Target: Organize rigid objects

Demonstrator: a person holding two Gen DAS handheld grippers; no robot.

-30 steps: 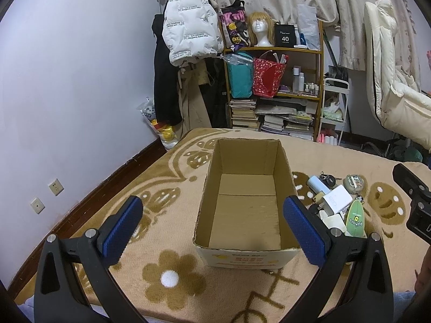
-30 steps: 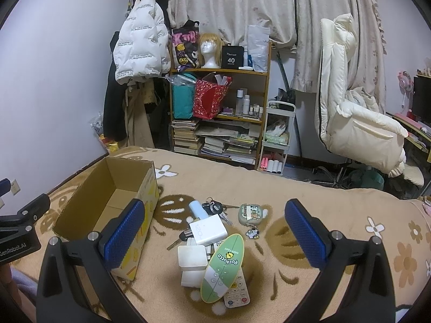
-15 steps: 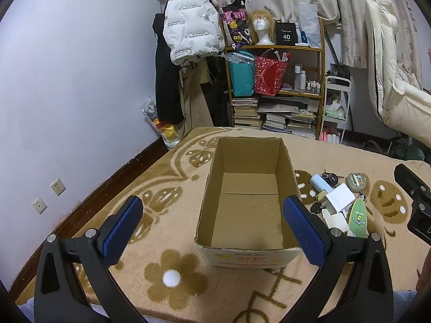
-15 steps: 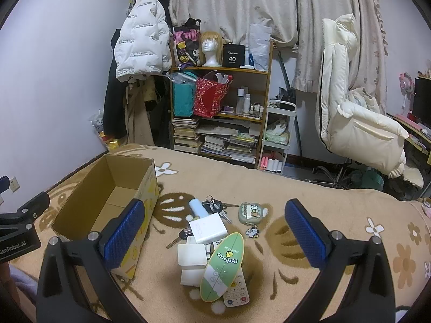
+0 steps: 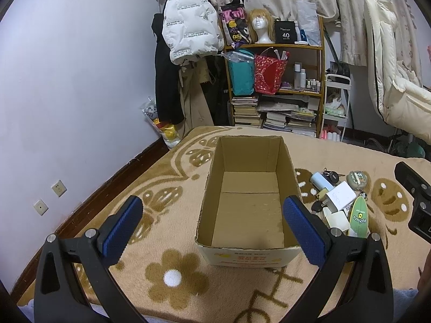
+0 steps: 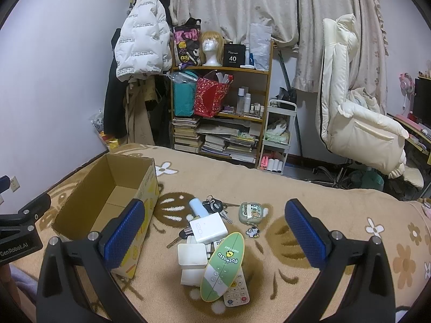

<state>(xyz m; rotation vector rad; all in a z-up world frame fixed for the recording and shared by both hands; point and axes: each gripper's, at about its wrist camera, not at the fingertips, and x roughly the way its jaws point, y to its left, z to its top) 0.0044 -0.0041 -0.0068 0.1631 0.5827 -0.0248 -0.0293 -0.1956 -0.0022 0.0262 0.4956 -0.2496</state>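
While both spread tools hold nothing, only the right view shows what seems a remote [image 6: 237, 289].

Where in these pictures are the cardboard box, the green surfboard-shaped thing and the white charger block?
cardboard box [image 5: 249, 215]: left wrist view, on its bare inside floor.
green surfboard-shaped thing [image 6: 225, 265]: right wrist view, on the middle of its top face.
white charger block [image 6: 208, 228]: right wrist view, on its broad top face.

Left wrist view above cardboard box [image 5: 249, 210], right wrist view over clutter, both facing bookshelf [image 6: 219, 113]
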